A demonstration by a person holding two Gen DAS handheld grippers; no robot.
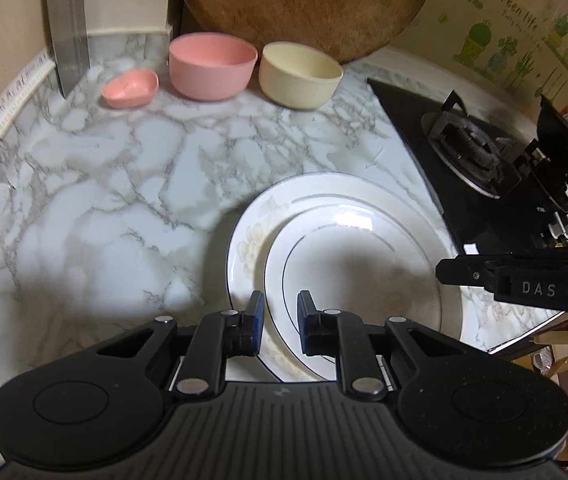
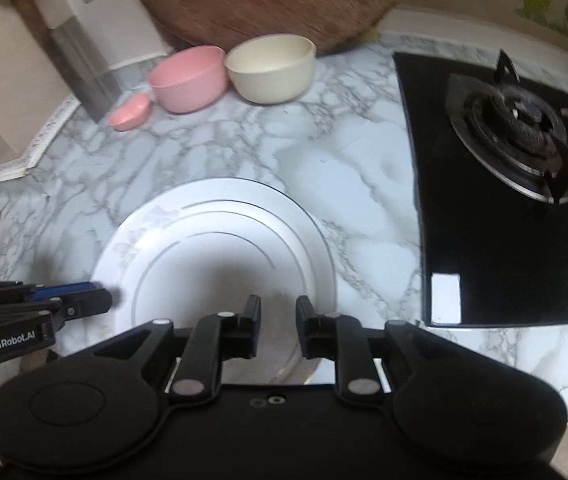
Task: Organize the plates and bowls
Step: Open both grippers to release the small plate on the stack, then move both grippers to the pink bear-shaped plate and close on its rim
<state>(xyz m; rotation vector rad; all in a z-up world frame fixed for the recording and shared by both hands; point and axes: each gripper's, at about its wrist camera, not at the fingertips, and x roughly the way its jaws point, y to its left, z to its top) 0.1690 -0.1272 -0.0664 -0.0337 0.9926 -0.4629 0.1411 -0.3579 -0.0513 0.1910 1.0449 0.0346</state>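
A small white plate (image 1: 348, 256) lies on a larger white plate (image 1: 252, 216) with a floral rim on the marble counter; the stack also shows in the right wrist view (image 2: 220, 248). My left gripper (image 1: 280, 320) is open, its fingers astride the small plate's left rim. My right gripper (image 2: 278, 324) is open and empty over the near side of the plates. At the back stand a pink bowl (image 1: 212, 66), a cream bowl (image 1: 300, 74) and a small pink heart-shaped dish (image 1: 130, 88).
A round wooden board (image 1: 304, 4) leans on the back wall behind the bowls. A cleaver (image 1: 66, 24) stands at the back left. A black gas hob (image 2: 504, 184) lies to the right. The counter's front edge (image 1: 524, 332) is near the plates.
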